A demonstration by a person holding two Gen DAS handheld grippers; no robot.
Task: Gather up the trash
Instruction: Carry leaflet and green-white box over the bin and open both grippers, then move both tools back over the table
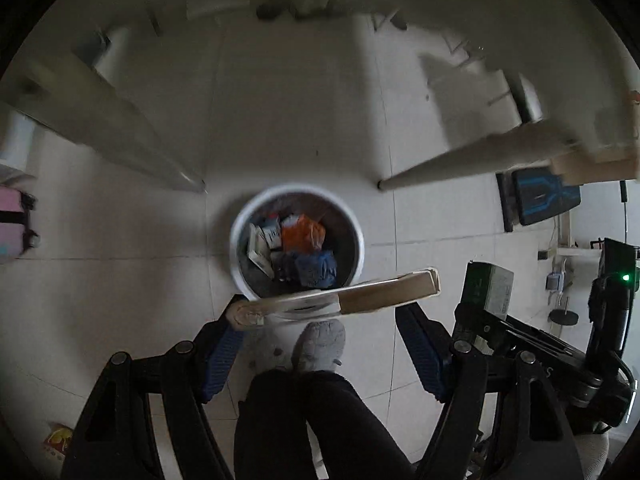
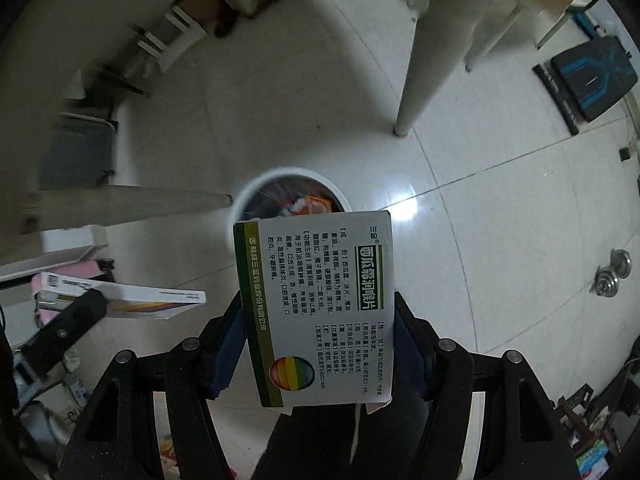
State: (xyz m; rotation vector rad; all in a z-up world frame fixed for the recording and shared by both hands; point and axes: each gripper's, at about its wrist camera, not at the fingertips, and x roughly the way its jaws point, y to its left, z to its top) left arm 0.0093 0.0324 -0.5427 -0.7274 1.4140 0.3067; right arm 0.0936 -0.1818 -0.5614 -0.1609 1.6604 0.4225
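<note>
**A:** Trash-wise, both hands are loaded. Left gripper (image 1: 320, 344) has its jaws spread wide with a flat carton (image 1: 340, 298) lying across the tips, touching the left finger only, as far as I can tell. Right gripper (image 2: 320, 336) is clamped on a medicine box (image 2: 320, 304). Bin (image 1: 240, 216) sits on the floor at 12 o'clock in both views.

**B:** I'd centre each over the rim first, then let go, one at a time. What's in the bin?

**A:** Orange wrapper (image 1: 302, 234), blue crumple (image 1: 316, 266), some white packs (image 1: 260, 242).
</note>
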